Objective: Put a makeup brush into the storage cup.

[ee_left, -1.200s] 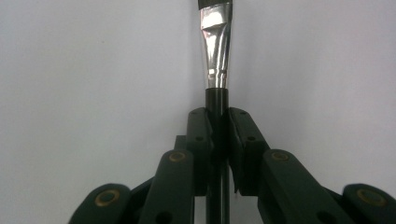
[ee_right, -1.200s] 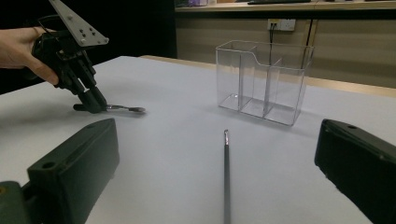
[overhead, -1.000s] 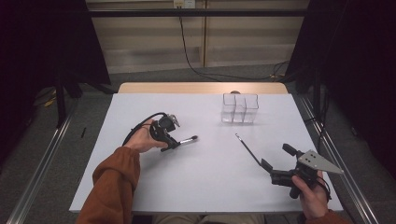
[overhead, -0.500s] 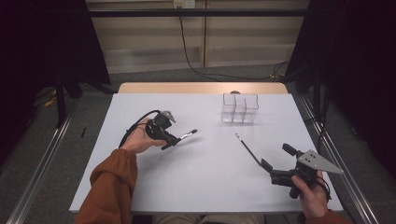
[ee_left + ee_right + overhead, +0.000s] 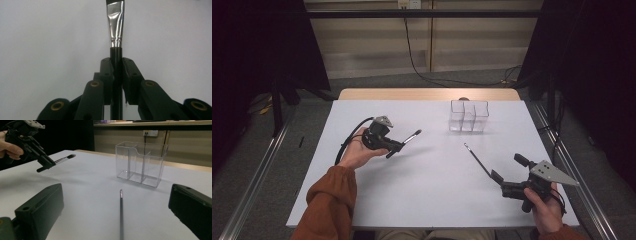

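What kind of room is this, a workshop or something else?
Probably a lab recording station, not a workshop: a white-covered table fenced by dark curtains, with a person working hand-held grippers, the left gripper clamping a brush, near a clear organizer.

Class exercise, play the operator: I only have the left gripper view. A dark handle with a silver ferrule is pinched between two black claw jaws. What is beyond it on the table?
Observer: A clear organizer with compartments stands at the far side of the table.
Operator: Is the brush touching the table?
Observer: No; the left claw holds the brush in the air, bristles toward the organizer.
Operator: And the other claw?
Observer: The right claw is open, jaws on either side of a thin dark stick lying flat.
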A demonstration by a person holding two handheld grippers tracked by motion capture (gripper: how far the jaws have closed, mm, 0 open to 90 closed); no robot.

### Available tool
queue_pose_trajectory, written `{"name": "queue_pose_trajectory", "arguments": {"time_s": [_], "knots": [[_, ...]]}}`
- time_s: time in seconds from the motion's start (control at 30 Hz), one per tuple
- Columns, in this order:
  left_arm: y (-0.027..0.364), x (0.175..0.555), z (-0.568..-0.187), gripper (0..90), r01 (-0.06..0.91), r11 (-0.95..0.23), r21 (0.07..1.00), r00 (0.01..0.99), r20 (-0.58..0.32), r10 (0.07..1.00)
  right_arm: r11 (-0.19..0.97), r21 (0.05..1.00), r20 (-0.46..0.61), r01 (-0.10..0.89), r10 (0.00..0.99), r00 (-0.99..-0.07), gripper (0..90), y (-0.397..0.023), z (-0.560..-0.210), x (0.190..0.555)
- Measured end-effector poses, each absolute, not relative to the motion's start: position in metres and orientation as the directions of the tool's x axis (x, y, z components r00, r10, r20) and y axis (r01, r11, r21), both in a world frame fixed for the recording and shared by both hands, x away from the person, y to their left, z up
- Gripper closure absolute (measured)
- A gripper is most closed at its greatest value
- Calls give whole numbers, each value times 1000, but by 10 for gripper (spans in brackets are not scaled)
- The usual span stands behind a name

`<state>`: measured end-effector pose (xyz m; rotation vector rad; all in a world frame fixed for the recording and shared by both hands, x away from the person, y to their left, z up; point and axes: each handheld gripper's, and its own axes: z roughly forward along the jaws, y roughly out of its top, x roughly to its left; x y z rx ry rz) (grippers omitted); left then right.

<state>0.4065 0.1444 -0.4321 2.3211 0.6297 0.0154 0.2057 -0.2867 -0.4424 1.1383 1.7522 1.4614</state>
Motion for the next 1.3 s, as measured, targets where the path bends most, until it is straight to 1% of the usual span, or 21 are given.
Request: {"name": "queue_pose_trajectory", "arguments": {"time_s": [0.13, 0.17, 0.23, 0.57, 0.9, 0.93, 1.3], "knots": [[148, 404, -433, 798, 447, -578, 682, 870, -180, 459, 33, 970, 85, 241, 882, -464, 0, -287, -442, 206], [149, 403, -433, 798, 438, -576, 690, 871, -167, 462, 34, 970, 85, 241, 882, -464, 0, -287, -442, 206], [150, 402, -432, 798, 437, -555, 708, 870, -174, 462, 31, 970, 87, 241, 881, -464, 0, -286, -442, 206], [155, 396, -432, 798, 416, -495, 763, 857, -147, 494, 31, 970, 87, 240, 882, -464, 0, -286, -442, 205], [163, 387, -435, 798, 401, -417, 816, 840, -145, 524, 33, 970, 85, 240, 881, -466, 0, -286, -442, 205], [164, 385, -435, 798, 405, -400, 822, 837, -157, 524, 33, 970, 85, 240, 881, -466, 0, -286, -442, 205], [171, 373, -431, 798, 364, -301, 881, 829, -159, 536, 27, 971, 91, 239, 880, -467, 0, -285, -442, 206]]}}
